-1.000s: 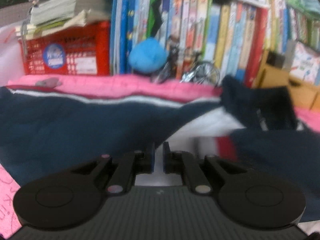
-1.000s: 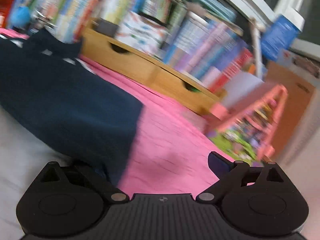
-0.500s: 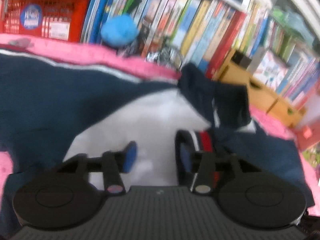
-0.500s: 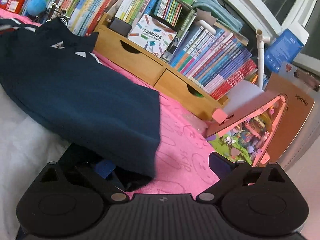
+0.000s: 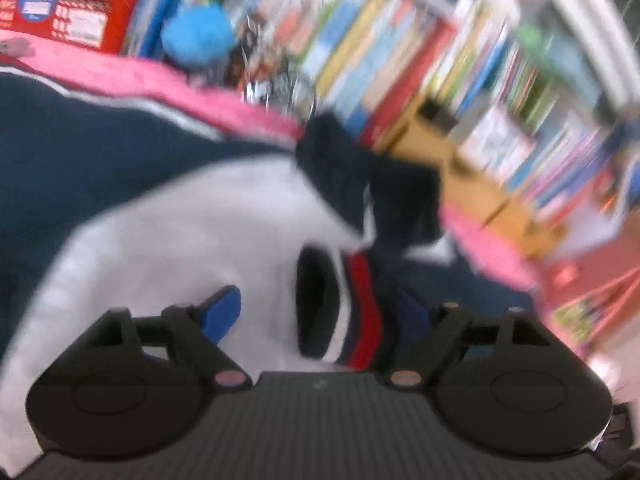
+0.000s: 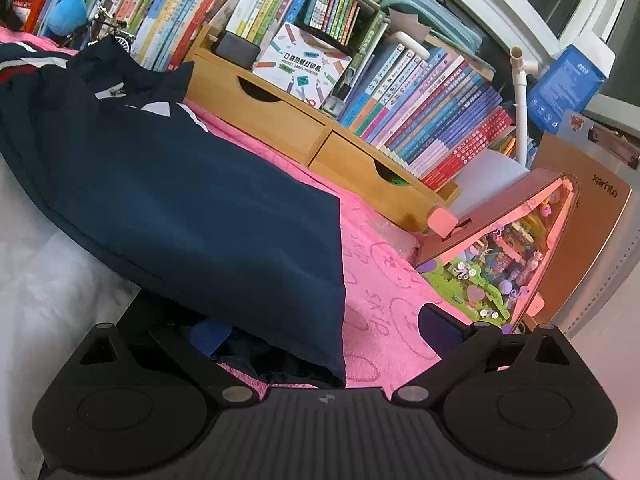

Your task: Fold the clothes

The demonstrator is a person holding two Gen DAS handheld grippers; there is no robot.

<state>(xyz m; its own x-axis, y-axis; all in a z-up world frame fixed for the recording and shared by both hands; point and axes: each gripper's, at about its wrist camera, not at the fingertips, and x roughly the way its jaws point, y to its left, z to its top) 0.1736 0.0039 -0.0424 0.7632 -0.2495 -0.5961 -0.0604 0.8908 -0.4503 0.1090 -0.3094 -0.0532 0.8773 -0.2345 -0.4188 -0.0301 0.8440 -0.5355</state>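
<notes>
Jacket (image 6: 192, 216), navy with white body panel, spread over pink cloth (image 6: 384, 304) covering the worktop, collar toward the far edge by the books (image 6: 432, 120) and wooden drawer unit (image 6: 288, 120). Left gripper (image 5: 320, 312) opening, jaws wide, striped cuff (image 5: 352, 312) lying between the pads, unpinched, over the white panel. Right gripper (image 6: 320, 332) spread wide, released, navy sleeve edge draped over the left finger (image 6: 208, 336), right finger over bare pink cloth near the worktop's right edge
</notes>
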